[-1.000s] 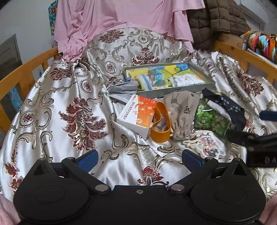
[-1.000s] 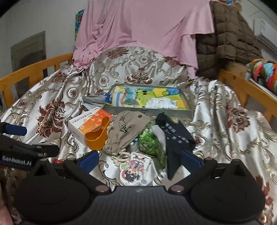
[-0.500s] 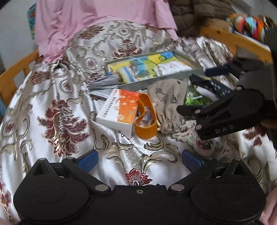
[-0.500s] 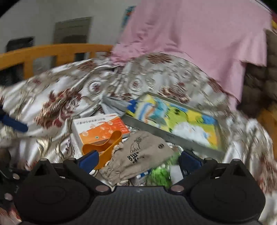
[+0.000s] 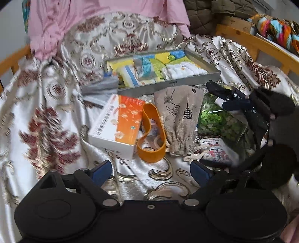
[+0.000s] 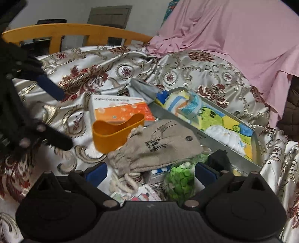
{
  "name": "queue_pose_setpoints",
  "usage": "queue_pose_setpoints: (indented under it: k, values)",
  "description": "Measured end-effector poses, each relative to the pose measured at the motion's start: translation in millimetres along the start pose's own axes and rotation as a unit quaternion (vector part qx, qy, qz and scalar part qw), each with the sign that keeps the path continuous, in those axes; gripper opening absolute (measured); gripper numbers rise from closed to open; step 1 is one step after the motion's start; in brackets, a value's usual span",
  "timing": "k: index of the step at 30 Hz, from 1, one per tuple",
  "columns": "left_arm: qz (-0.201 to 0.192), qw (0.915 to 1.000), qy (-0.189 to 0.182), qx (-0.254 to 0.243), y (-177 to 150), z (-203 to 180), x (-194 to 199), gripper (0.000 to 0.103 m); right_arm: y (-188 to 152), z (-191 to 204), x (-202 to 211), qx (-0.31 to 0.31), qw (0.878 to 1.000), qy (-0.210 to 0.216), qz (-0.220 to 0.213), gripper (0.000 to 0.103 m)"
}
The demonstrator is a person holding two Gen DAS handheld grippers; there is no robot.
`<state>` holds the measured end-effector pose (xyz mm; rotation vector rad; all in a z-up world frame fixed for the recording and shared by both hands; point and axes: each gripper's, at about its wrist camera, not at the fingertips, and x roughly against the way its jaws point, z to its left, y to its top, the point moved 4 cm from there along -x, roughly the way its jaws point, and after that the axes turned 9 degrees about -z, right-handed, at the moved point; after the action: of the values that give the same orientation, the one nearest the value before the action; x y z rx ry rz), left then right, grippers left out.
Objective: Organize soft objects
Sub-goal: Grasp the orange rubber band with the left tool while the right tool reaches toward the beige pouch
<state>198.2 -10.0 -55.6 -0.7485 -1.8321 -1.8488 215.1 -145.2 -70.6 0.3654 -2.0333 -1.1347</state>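
Note:
On the brocade bedspread a beige drawstring pouch lies beside an orange elastic band and an orange-and-white box. A dark sock rests on a bag of green pieces, with a small printed pouch in front. Behind them a grey tray holds folded cloths. My left gripper hovers just short of the band, jaws closing with only bedspread between them. My right gripper is open over the pouch's cord end and the green bag.
A grey cloth lies left of the tray. A pink sheet and a brown quilted jacket are draped at the back. Wooden bed rails run along both sides. A striped bundle sits beyond the right rail.
My left gripper has come closer to the box and band, its jaws slightly narrower. The right gripper swung in from the right, rolled over and dropped toward the beige pouch.

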Motion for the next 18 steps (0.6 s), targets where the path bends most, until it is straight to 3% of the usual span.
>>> queue_pose_setpoints:
  k: [6, 12, 18]
  values:
    - [0.004, 0.9991, -0.018, 0.038, 5.0, 1.9, -18.6, 0.090, -4.9, 15.6, -6.0, 0.021, 0.999, 0.025, 0.007, 0.100]
    - [0.022, 0.9948, -0.032, 0.094, 4.4, 9.7, -41.4, 0.078, -8.7, 23.6, -15.0, 0.022, 0.999, 0.027, 0.018, 0.098]
    - [0.032, 0.9895, -0.020, 0.140, 2.3, 19.3, -58.2, 0.074, -7.5, 18.1, -17.0, -0.008, 1.000, 0.024, 0.015, 0.098]
